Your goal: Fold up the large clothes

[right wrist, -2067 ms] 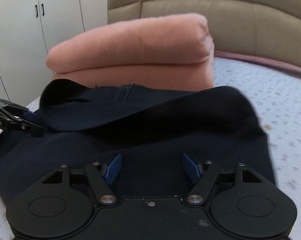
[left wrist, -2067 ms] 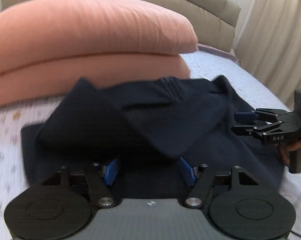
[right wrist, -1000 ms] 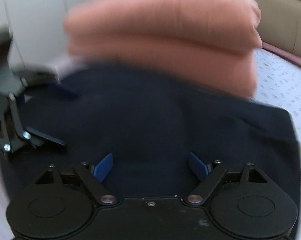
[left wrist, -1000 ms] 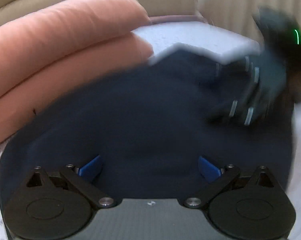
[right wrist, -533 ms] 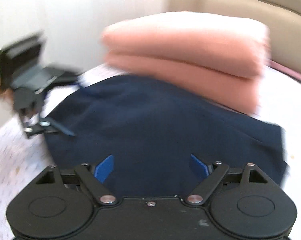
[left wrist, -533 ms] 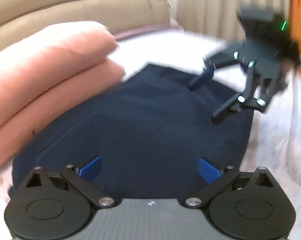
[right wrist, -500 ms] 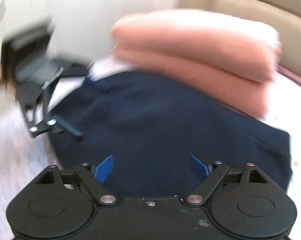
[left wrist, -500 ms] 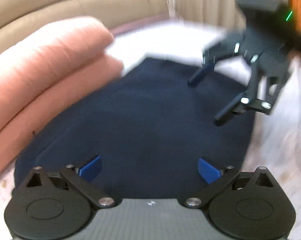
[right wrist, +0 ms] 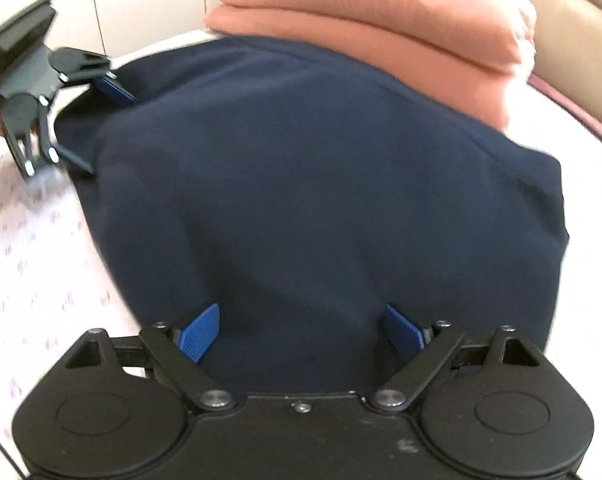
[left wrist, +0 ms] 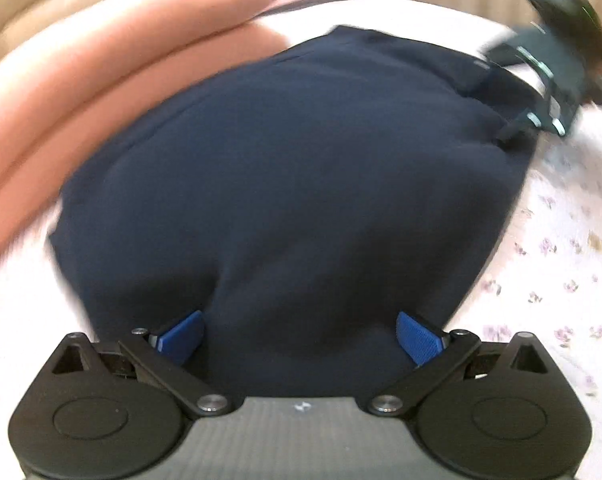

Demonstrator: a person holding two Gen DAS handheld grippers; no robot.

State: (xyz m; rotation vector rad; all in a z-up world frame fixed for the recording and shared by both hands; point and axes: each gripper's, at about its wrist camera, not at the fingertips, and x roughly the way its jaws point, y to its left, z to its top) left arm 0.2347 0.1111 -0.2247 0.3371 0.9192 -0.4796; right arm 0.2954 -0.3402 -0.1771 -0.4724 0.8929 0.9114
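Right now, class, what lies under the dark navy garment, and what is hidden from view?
The navy garment lies on a floral bedsheet, seen around its edges. The folded pink blanket sits behind it. Whatever is directly beneath the cloth is covered and cannot be seen.

the navy garment (right wrist: 321, 184) is a matt, smooth knit cloth with soft folds. the folded salmon blanket (right wrist: 381, 16) looks like thick, soft matt cloth. the bed sheet (left wrist: 561, 264) is pale cloth with a small floral print. the headboard (right wrist: 573, 28) looks like smooth beige leather with a faint sheen. the right tongs (right wrist: 301, 330) are matt black plastic with shiny metal screws; their pads (right wrist: 199, 332) are blue and finely ribbed.
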